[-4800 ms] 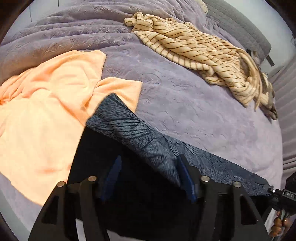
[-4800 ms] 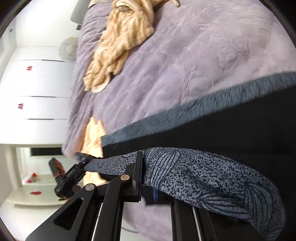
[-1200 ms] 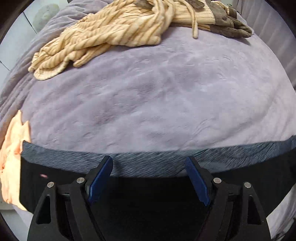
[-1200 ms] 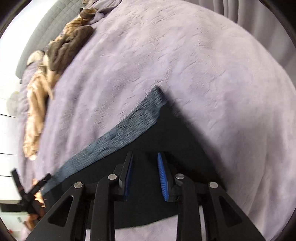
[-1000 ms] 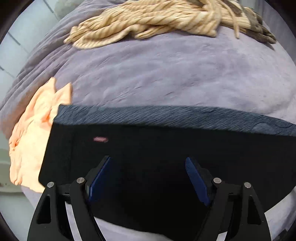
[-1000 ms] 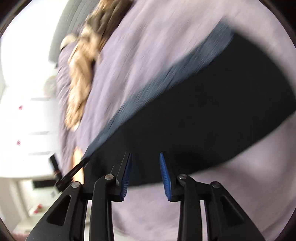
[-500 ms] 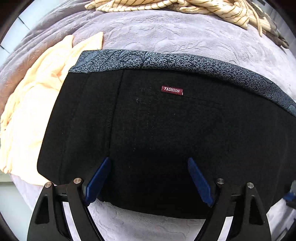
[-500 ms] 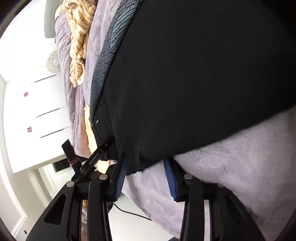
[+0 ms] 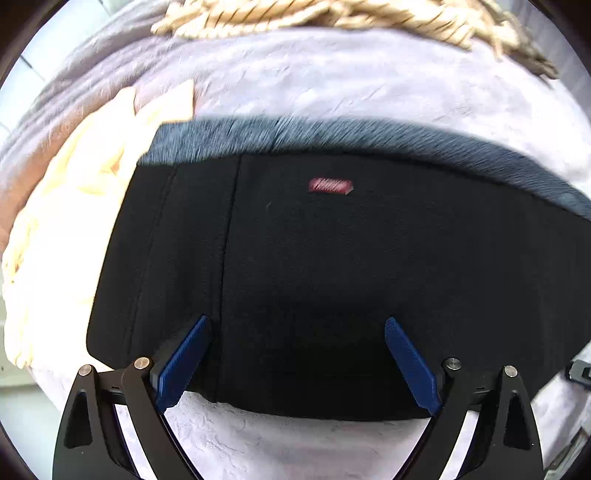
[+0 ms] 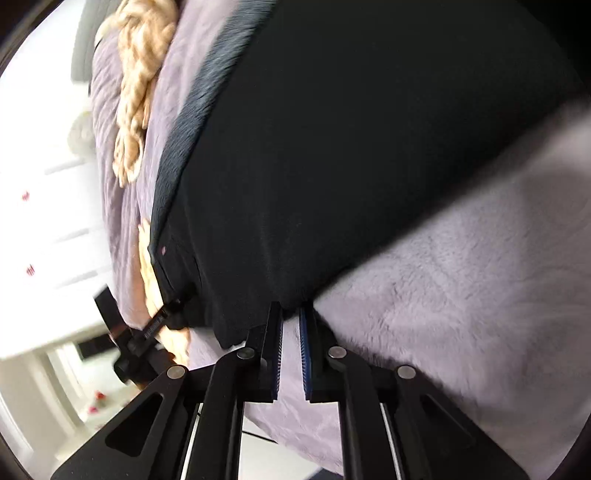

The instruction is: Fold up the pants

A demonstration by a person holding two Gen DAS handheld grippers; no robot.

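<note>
Since the frames of about a second ago, both grippers have swung from the far side of the pants [image 9: 332, 266] to their near edge: then the patterned grey-blue waistband lay just ahead of the fingers, now it runs along the far side of the black cloth in the left wrist view. The pants lie flat on the lilac bed cover [image 9: 295, 439], spread crosswise, with a small red label [image 9: 330, 185] showing near the waistband [image 9: 369, 136].

The left gripper [image 9: 295, 354] hangs over the near edge of the pants with its blue-padded fingers [image 9: 183, 363] far apart; they have just been opening wider. Black cloth lies under the gap between them, but neither pad presses on it.

The right gripper [image 10: 291, 347] sits at the near hem of the pants [image 10: 351, 166], where the black cloth meets the bed cover [image 10: 461, 314]. Its fingers [image 10: 277, 347] have just been closing and now stand nearly together with only a thin slit left. The hem edge reaches right up to their tips; whether any cloth is pinched there cannot be told.

A pale orange cloth [image 9: 74, 206] lies partly under the pants' left end, and a cream striped garment [image 9: 332, 18] is bunched at the far side of the bed. In the right wrist view the left gripper [image 10: 147, 332] shows beyond the pants' far end, with white drawers [image 10: 48, 206] blurred behind it
</note>
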